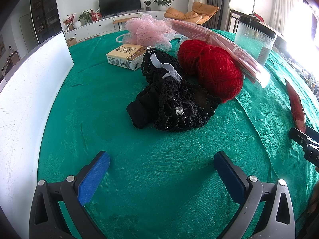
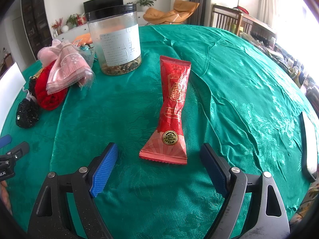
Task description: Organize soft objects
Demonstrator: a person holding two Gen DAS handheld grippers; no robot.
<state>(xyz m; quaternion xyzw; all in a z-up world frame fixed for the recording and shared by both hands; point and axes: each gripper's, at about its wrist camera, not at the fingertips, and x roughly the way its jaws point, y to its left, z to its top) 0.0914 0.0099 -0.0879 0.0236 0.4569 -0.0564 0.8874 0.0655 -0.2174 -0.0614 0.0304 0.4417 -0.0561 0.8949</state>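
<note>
A black lace bundle [image 1: 171, 101] tied with a white band lies mid-table, a short way ahead of my open left gripper [image 1: 161, 165]. Behind it rests a red yarn ball [image 1: 213, 67], with a pink bagged cloth [image 1: 217, 45] leaning on it. Further back lie a pink mesh puff [image 1: 149, 29] and a tissue pack [image 1: 125, 56]. In the right wrist view a red foil packet [image 2: 172, 107] lies just ahead of my open right gripper [image 2: 159, 163], its near end between the fingertips' line. The yarn [image 2: 49, 93], lace [image 2: 27, 111] and pink cloth [image 2: 67, 69] sit at far left.
A green patterned tablecloth [image 1: 159, 179] covers the table. A white board [image 1: 30, 91] stands along the left edge. A clear jar with a black lid [image 2: 115, 39] stands at the back. A dark flat device [image 2: 309, 145] lies near the right edge.
</note>
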